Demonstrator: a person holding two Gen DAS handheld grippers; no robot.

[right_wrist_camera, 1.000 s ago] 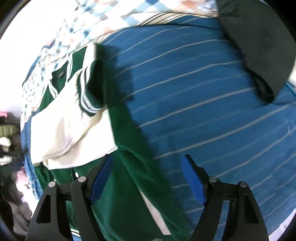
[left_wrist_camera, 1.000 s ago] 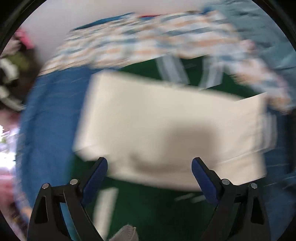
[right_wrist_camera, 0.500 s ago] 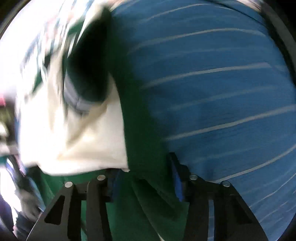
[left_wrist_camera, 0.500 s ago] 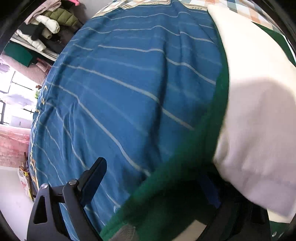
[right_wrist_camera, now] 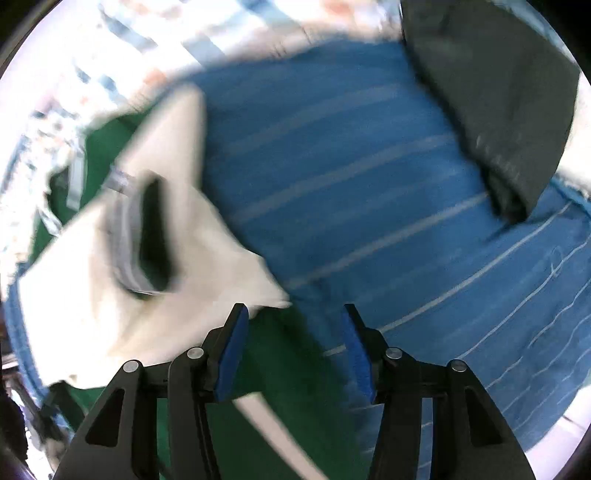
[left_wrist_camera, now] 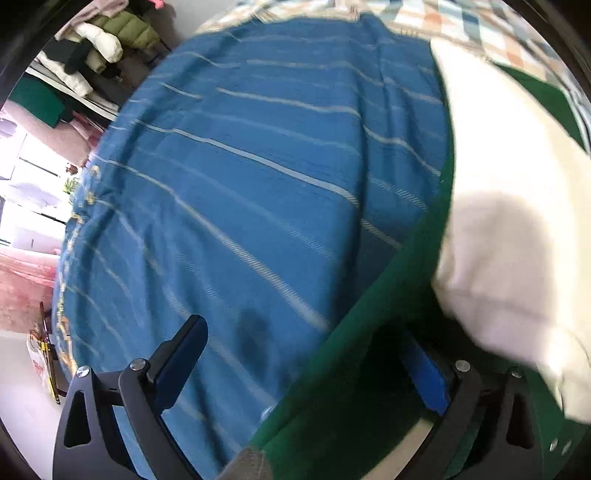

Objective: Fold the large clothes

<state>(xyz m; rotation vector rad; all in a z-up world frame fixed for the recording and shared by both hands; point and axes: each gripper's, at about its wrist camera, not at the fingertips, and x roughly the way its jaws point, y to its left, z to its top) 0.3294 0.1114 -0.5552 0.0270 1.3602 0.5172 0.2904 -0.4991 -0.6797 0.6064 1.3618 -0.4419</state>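
Observation:
A green jacket (left_wrist_camera: 369, 376) with cream sleeves (left_wrist_camera: 498, 221) lies on the blue striped bedsheet (left_wrist_camera: 240, 184). My left gripper (left_wrist_camera: 303, 328) hangs low over the jacket's left edge. Its jaws are wide and still opening, and the green edge lies between them, draped over the right finger without being pinched. In the right wrist view, my right gripper (right_wrist_camera: 294, 310) points down at the jacket's (right_wrist_camera: 280, 369) right edge. Its jaws are opening, with green cloth between the blue pads but not pressed. A folded cream sleeve (right_wrist_camera: 92, 295) with a striped cuff (right_wrist_camera: 125, 229) lies to its left.
A dark grey garment (right_wrist_camera: 498, 92) lies on the sheet (right_wrist_camera: 351, 166) at the upper right. A plaid quilt (left_wrist_camera: 461, 22) runs along the far side of the bed. Coats and clothes (left_wrist_camera: 99, 40) hang beyond the bed's left edge, beside a bright window.
My left gripper swung from above the cream sleeve down to the jacket's left edge and widened. My right gripper closed around the green edge half a second ago and has since opened again.

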